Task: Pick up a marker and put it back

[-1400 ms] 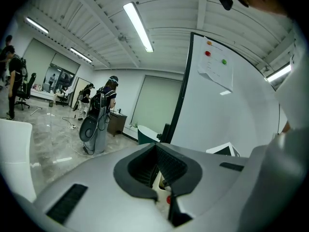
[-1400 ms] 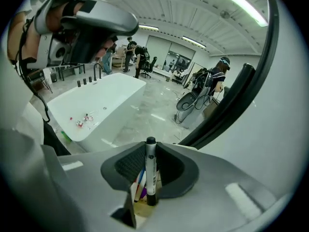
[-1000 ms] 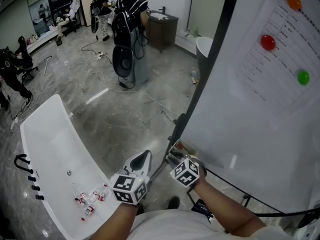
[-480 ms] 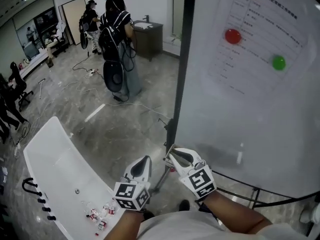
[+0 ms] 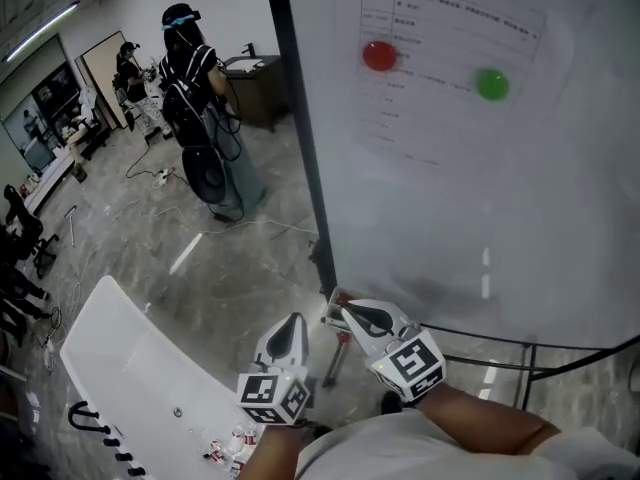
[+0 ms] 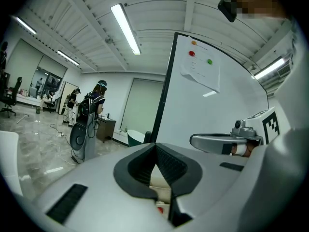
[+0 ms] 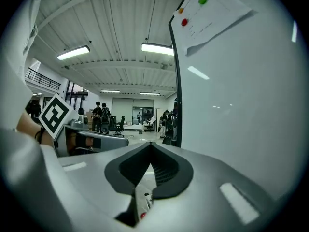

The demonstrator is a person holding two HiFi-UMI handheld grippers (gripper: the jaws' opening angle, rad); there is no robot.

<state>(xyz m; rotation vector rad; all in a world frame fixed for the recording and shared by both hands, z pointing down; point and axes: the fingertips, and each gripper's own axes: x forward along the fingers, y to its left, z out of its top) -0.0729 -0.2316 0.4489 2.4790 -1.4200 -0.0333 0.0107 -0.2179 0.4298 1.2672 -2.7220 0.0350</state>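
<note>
The left hand-held gripper (image 5: 291, 323) and right hand-held gripper (image 5: 342, 311) hover beside the whiteboard (image 5: 450, 218). Each has its jaws pressed together.

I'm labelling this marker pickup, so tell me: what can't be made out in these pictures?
Marker: in the head view, the right gripper covers the whiteboard's lower corner.
White-and-red piece under the shut jaws, right gripper view: too small to name.
Sheet's print, head view: too small, and its top is cut off by the edge.

your left gripper (image 5: 291, 323) and right gripper (image 5: 350, 311) sit side by side low in front of you, pointing forward, each with jaws pressed together and nothing between them, forearms stretched behind.
</note>
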